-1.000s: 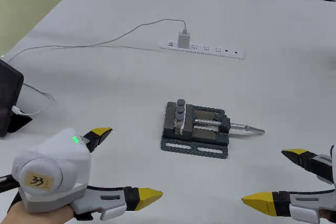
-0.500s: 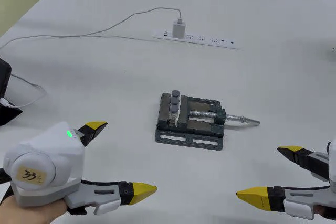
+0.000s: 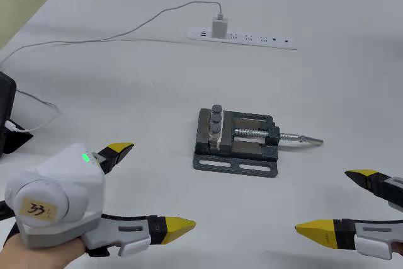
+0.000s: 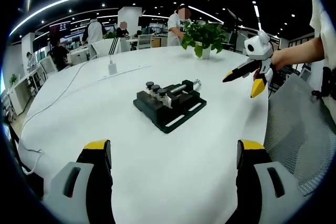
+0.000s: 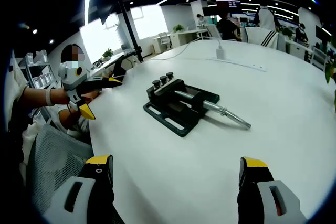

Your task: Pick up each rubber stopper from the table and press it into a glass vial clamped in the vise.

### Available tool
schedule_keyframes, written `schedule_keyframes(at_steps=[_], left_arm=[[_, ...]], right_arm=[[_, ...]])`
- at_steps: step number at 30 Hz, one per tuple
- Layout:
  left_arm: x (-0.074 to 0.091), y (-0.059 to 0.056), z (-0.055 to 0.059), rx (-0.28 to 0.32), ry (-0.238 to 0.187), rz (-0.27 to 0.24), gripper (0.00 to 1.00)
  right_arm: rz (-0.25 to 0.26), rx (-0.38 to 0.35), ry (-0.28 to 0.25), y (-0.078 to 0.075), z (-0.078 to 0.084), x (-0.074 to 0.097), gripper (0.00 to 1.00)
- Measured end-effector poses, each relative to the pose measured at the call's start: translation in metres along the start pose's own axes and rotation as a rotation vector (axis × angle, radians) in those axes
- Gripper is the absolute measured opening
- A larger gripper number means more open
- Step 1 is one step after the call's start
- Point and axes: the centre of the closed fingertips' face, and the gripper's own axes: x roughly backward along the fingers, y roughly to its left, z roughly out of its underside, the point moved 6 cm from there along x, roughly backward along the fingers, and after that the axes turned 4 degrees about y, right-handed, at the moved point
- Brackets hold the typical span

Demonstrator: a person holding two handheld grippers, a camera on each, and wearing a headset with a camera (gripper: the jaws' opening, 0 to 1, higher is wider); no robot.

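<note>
Stoppers point(image 3: 216, 118) top the vials point(image 3: 215, 138) in the vise point(image 3: 234, 164) — left gripper point(image 3: 155, 186), right gripper point(image 3: 330, 200) both released, empty.

Far side of your white table point(image 3: 352, 80): power strip point(image 3: 252, 38), with a white charger point(image 3: 219, 28) plugged in near its left end. Its cable point(image 3: 126, 34) runs off left across the top. Black device point(image 3: 6, 108) sits at your left edge, a thin white lead looping beside it. In the left gripper view you've got a potted plant point(image 4: 202, 35) at the table's far edge, a grey mesh chair point(image 4: 296, 129) and people point(image 4: 94, 31) standing behind.
</note>
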Motion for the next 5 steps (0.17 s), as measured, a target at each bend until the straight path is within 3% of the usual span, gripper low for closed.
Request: schedule_keyframes(at_steps=[5], left_arm=[[-0.0026,0.0017,0.0001,0.010,-0.003,-0.002,0.99]], right_arm=[[-0.004,0.000,0.012,0.0028,0.0027,-0.0038,0.99]])
